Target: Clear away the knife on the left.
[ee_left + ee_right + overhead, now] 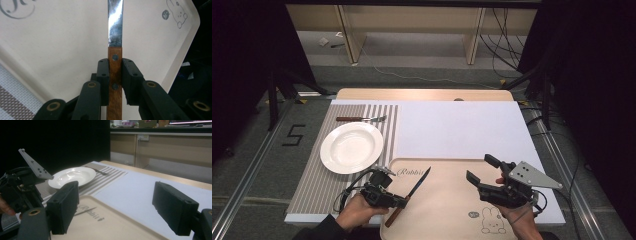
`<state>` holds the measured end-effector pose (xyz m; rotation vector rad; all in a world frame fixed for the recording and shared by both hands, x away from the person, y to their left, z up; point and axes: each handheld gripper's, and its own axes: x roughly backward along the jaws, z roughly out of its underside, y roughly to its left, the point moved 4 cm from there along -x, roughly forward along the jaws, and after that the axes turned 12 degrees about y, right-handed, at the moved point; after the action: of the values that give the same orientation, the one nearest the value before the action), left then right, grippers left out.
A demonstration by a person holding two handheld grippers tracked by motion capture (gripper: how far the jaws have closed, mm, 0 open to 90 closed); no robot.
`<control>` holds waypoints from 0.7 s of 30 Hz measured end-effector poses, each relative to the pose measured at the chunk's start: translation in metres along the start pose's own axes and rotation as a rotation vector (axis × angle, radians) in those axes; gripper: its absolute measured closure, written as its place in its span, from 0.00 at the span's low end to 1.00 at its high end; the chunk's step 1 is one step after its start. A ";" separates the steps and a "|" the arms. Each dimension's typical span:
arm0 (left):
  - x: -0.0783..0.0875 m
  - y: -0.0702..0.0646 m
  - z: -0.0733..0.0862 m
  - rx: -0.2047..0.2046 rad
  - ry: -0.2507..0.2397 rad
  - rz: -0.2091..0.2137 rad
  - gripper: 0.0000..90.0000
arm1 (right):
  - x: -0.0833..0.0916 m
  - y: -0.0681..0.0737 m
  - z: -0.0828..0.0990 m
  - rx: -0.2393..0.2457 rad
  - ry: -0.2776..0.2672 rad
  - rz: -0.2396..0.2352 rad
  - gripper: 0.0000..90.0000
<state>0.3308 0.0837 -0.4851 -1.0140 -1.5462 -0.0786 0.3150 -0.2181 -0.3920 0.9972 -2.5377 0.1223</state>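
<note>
A knife [421, 181] with a wooden handle and a steel blade points away from me over the left half of the beige tray [452, 200]. My left gripper [404, 201] is shut on the handle; in the left gripper view both pads press the wood between its rivets [115, 72], and the blade [115, 22] runs straight up over the tray [62, 50]. I cannot tell whether the knife touches the tray. My right gripper [478, 167] hovers over the tray's right half, open, with nothing between its pads [63, 207].
A white plate [352, 147] sits on the striped placemat [312, 185] at the left, with a fork [362, 119] lying behind it. A white sheet [457, 130] covers the table beyond the tray. The tray bears a rabbit print [492, 220] near its front right corner.
</note>
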 end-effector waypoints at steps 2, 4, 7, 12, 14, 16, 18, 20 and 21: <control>-0.003 -0.001 0.001 -0.002 0.014 0.001 0.85 | 0.000 0.000 0.000 -0.001 0.000 0.000 0.25; -0.005 -0.001 0.002 0.001 0.019 -0.009 0.86 | 0.000 0.000 0.000 0.000 -0.002 -0.001 0.25; -0.007 -0.001 0.002 -0.001 0.033 -0.012 0.85 | 0.000 0.000 0.000 0.001 0.000 0.000 0.25; -0.011 0.006 0.003 0.025 0.038 -0.031 0.85 | -0.001 0.000 0.000 0.001 0.008 0.002 0.25; -0.015 0.008 0.004 0.033 0.053 -0.042 0.85 | -0.001 0.000 0.000 0.002 0.012 0.002 0.25; -0.018 0.008 0.005 0.034 0.058 -0.037 0.85 | -0.001 0.000 0.001 0.004 0.013 0.002 0.25; -0.019 0.007 0.004 0.035 0.061 -0.034 0.85 | -0.001 0.001 0.001 0.005 0.009 -0.003 0.25; -0.019 0.007 0.004 0.032 0.060 -0.037 0.85 | -0.001 0.001 0.001 0.007 0.011 -0.003 0.25; -0.019 0.007 0.004 0.035 0.058 -0.032 0.85 | -0.002 0.001 0.001 0.007 0.011 -0.002 0.25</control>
<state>0.3298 0.0803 -0.5052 -0.9512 -1.5066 -0.1023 0.3154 -0.2167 -0.3932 0.9988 -2.5284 0.1357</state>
